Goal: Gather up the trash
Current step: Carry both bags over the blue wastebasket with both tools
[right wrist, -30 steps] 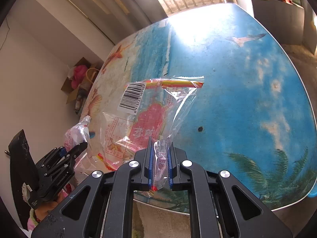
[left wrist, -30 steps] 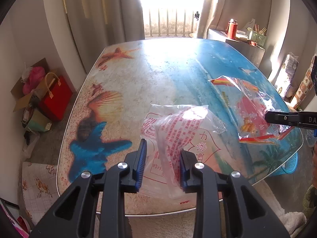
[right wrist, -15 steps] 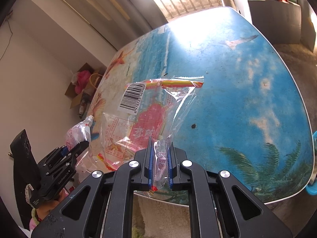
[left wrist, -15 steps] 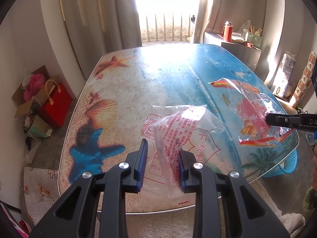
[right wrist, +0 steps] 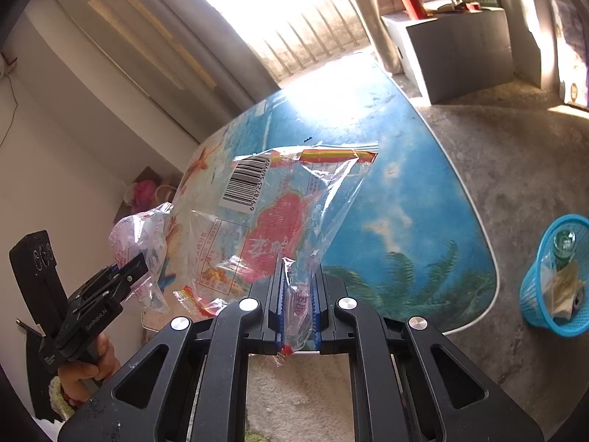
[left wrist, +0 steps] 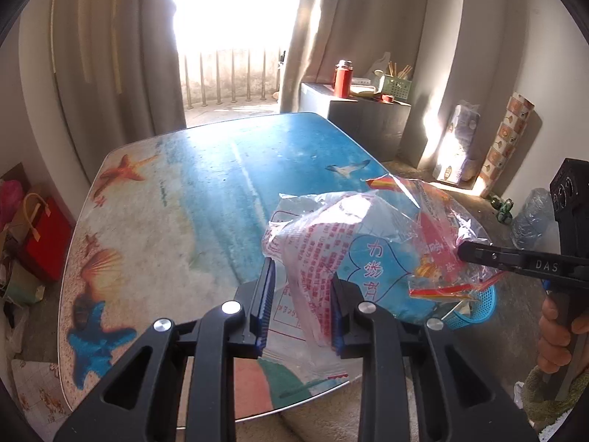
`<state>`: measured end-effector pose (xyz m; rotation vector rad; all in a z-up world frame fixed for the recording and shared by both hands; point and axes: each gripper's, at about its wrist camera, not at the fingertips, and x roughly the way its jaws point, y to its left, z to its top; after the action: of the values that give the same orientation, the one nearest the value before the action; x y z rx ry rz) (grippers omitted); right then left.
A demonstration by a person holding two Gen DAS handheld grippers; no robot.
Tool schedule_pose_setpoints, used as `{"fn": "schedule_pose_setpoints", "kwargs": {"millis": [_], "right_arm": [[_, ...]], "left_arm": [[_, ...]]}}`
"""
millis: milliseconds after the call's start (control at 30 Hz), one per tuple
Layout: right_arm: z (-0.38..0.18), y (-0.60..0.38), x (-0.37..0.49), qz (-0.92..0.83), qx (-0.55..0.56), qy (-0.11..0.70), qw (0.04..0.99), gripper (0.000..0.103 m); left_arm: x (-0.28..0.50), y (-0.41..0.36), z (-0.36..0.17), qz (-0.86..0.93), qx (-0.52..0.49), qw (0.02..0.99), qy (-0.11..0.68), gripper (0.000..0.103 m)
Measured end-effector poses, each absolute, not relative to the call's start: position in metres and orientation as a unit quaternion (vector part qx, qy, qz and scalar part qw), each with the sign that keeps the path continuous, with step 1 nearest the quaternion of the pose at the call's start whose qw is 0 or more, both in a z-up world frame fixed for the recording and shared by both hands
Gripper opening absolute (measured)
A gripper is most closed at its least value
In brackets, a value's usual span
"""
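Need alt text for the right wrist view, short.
The right tongs pinch a clear snack wrapper above a beach-print table. The left tongs hold a red-printed bag; a blue basket sits on the floor.

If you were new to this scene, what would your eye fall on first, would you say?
Probably the two crinkled plastic wrappers held up over the beach-print table: the left gripper holds a red-lettered bag, the right gripper a barcoded snack bag. Next, the blue mesh wastebasket on the floor past the table's corner.
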<state>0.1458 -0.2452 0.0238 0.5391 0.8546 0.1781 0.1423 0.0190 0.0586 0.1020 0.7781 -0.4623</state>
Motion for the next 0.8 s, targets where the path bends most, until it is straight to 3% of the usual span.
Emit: {"fn": "schedule_pose_setpoints", "kwargs": {"millis": [100, 800], "right_arm": [[0.021, -0.275, 0.123, 0.055, 0.279, 0.395, 0.874, 0.01], [-0.051, -0.481, -0.048, -0.229, 0.398, 0.351, 0.816, 0.01]], "left_arm": [[0.142, -0.019, 0.065, -0.269, 0.06, 0.886, 0.374, 0.018], [0.088, -0.296, 0.027, -0.489, 0.136, 0.764, 0.397, 0.015]]}}
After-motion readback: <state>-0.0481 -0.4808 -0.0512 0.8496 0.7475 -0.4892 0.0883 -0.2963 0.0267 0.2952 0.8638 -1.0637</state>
